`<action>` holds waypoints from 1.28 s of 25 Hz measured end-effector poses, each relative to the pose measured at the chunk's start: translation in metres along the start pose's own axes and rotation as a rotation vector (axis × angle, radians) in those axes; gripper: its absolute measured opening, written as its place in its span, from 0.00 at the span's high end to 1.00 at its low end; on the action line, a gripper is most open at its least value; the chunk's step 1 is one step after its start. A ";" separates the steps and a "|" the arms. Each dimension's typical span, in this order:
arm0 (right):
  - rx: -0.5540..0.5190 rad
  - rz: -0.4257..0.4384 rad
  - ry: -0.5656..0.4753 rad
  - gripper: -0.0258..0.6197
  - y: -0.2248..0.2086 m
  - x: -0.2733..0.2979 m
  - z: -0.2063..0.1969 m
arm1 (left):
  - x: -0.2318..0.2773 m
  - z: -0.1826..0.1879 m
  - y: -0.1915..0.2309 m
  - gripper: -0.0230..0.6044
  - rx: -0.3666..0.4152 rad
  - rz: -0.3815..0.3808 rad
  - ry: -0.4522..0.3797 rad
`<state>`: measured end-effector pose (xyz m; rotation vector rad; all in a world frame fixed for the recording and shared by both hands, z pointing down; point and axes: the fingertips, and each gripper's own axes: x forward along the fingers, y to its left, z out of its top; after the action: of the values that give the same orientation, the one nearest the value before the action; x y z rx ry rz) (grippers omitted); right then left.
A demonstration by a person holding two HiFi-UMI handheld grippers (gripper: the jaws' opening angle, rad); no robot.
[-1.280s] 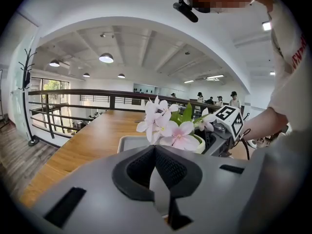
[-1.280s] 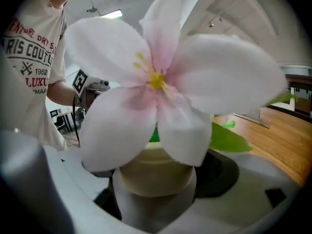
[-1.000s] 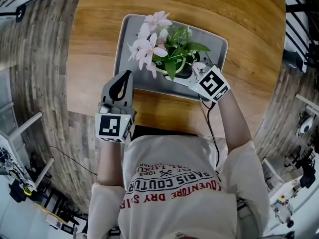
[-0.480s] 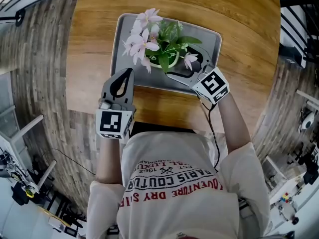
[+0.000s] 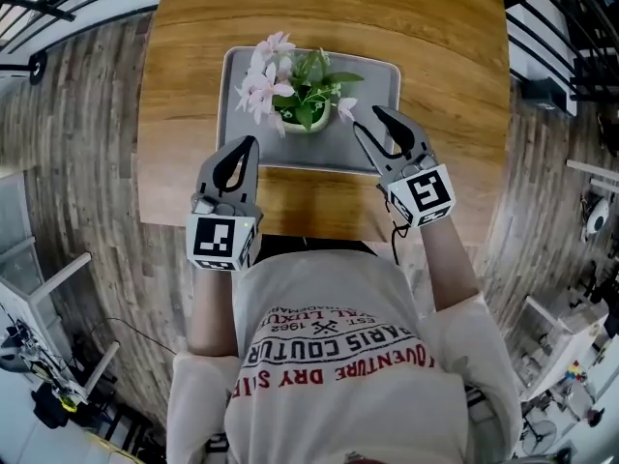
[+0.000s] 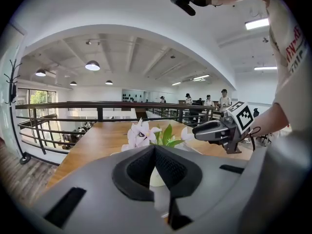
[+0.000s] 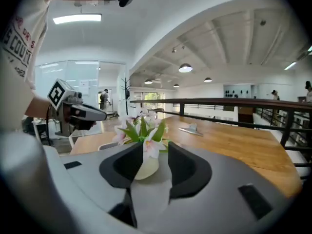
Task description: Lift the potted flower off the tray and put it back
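While on tray, potted flower upright

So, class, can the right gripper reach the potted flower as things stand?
Probably yes: the right gripper hangs close beside the potted flower, with nothing between them. Its jaws have just been closing on nothing.

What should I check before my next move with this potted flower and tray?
1. Potted flower upright on tray: ok.
2. Right gripper apart from the pot, nothing between its jaws, which have just been closing: ok.
3. Left gripper jaws together and empty: ok.
4. Tray lies fully on table: ok.
5. Pot base flat on the tray: cannot tell, leaves and jaws hide it.
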<state>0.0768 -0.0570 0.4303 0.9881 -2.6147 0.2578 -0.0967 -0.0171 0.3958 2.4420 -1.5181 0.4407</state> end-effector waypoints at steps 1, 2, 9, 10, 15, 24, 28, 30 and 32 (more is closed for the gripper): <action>0.006 -0.045 -0.022 0.69 -0.003 -0.006 0.008 | -0.001 0.004 -0.001 0.94 0.006 -0.009 -0.010; 0.012 -0.083 -0.044 0.76 -0.006 -0.011 0.015 | -0.002 0.009 -0.003 0.94 0.013 -0.020 -0.020; -0.051 -0.275 -0.169 0.92 0.001 -0.045 0.073 | -0.012 0.048 -0.008 0.94 0.117 -0.088 -0.081; -0.053 -0.289 -0.182 0.92 0.004 -0.049 0.081 | -0.013 0.055 -0.007 0.94 0.133 -0.094 -0.094; -0.066 -0.329 -0.231 0.92 0.019 -0.057 0.114 | -0.023 0.088 0.009 0.94 0.149 -0.088 -0.158; -0.078 -0.379 -0.262 0.92 0.026 -0.055 0.133 | -0.033 0.099 0.023 0.94 0.162 -0.111 -0.182; -0.087 -0.379 -0.264 0.92 0.029 -0.052 0.137 | -0.034 0.103 0.028 0.94 0.119 -0.122 -0.200; -0.093 -0.368 -0.268 0.92 0.033 -0.051 0.139 | -0.036 0.104 0.030 0.94 0.122 -0.122 -0.205; -0.103 -0.361 -0.273 0.92 0.036 -0.051 0.143 | -0.039 0.106 0.031 0.94 0.126 -0.122 -0.208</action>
<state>0.0538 -0.0392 0.2770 1.5200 -2.5822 -0.1064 -0.1269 -0.0351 0.2838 2.7356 -1.4453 0.2737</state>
